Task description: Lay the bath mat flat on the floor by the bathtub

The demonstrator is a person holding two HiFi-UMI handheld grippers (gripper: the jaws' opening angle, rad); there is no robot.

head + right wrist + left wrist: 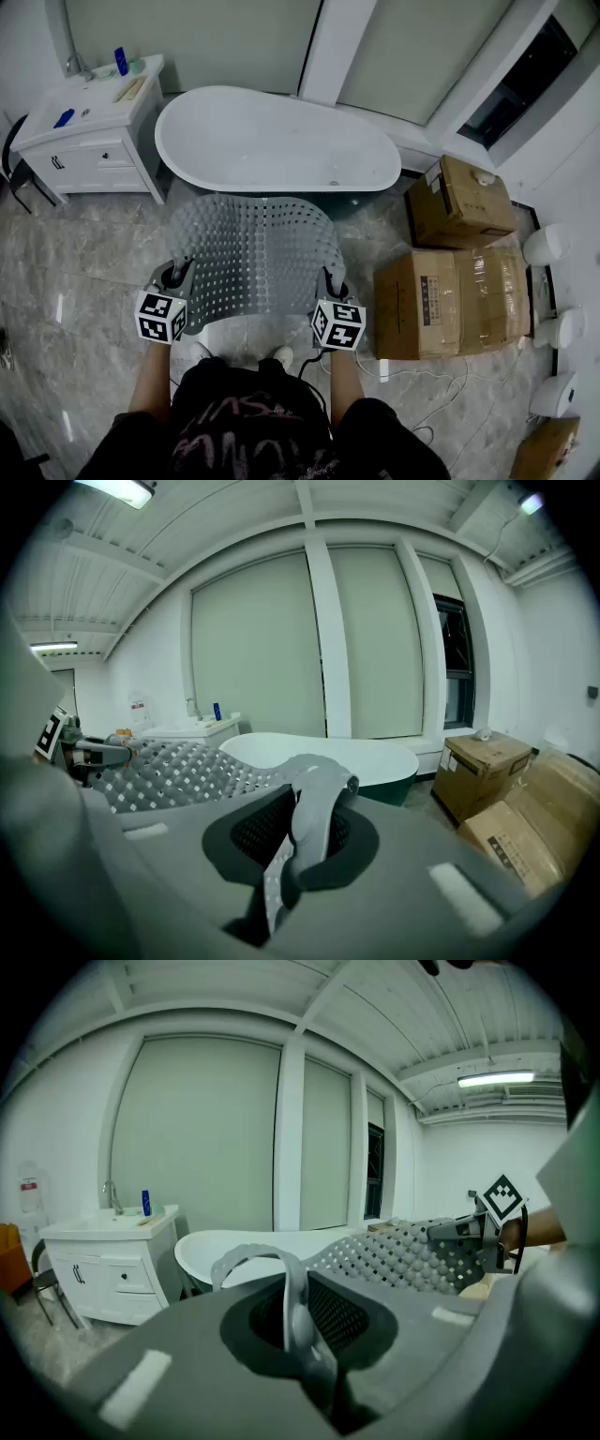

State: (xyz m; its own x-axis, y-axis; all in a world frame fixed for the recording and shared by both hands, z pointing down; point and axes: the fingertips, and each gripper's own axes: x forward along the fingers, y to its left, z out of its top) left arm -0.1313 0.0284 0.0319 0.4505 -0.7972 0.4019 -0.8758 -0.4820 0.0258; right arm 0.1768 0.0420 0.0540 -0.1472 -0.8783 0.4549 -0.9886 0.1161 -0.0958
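Left tongs [178, 274] and right tongs [330, 281] each pinch a near corner of the bath mat [253, 248], holding it spread in the air beside the bathtub [272, 141], probably so it can settle flat on the floor [84, 253].

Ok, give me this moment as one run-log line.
bath mat: held spread above floor, not laid | left gripper: shut on mat | right gripper: shut on mat | ahead: bathtub

The grey, knobbly bath mat [251, 253] hangs spread above the floor [84, 253], near corners pinched in my left gripper [178, 276] and right gripper [330, 280], far edge curling down before the white bathtub [272, 141].
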